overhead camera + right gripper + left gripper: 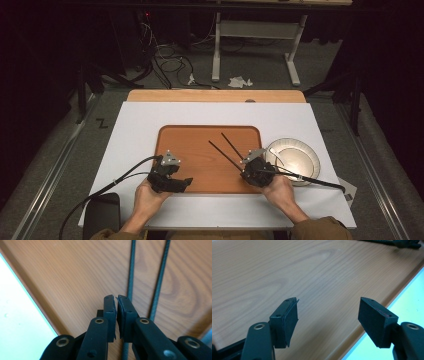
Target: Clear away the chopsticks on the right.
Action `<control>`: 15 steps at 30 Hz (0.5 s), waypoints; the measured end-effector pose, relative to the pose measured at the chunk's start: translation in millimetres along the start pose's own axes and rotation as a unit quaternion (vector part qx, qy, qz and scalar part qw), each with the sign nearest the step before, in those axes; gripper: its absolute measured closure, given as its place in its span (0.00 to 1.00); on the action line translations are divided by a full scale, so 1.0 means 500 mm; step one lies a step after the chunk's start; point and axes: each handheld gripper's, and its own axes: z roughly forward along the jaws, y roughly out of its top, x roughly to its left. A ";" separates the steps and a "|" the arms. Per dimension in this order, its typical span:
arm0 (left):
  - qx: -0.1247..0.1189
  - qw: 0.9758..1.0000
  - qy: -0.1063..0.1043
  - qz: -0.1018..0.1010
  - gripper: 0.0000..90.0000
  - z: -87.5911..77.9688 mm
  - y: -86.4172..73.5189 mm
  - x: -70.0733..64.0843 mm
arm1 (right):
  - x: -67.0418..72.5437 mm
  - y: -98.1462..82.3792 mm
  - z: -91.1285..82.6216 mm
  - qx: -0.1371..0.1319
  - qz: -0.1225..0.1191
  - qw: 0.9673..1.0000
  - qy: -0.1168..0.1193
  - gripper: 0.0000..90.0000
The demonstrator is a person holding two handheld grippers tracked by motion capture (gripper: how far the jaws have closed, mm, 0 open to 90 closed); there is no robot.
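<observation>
Table point(150, 120) under a white sheet, wooden tray point(200, 150) mid-table toward the near edge, plate point(300, 155) just off the tray's right edge. Two chopsticks point(225, 155) lie on the tray's right half, tips angled to its far edge. Likely light, stiff, thin, smooth: will roll or twist out of a pinch; best taken mid-length, across the shaft. Right gripper point(116, 305) over the tray's right near corner, jaws nearly closed, holding nothing, sticks just beside them. Left gripper point(328, 315) over the near edge, left half, jaws wide apart, empty.
</observation>
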 end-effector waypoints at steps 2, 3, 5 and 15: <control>-0.001 1.000 0.000 -0.001 0.36 0.000 0.000 0.000 | -0.001 0.000 0.003 0.004 -0.003 1.000 0.000 0.96; -0.001 1.000 0.000 -0.001 0.36 0.000 0.000 0.000 | -0.001 0.000 0.006 0.009 0.001 1.000 -0.003 0.96; -0.001 1.000 0.000 -0.001 0.36 0.000 0.000 0.000 | -0.006 0.000 0.009 0.018 0.006 1.000 -0.019 0.96; -0.001 1.000 -0.001 -0.001 0.36 0.000 0.000 -0.001 | -0.021 0.002 0.012 0.024 0.020 0.998 -0.048 0.96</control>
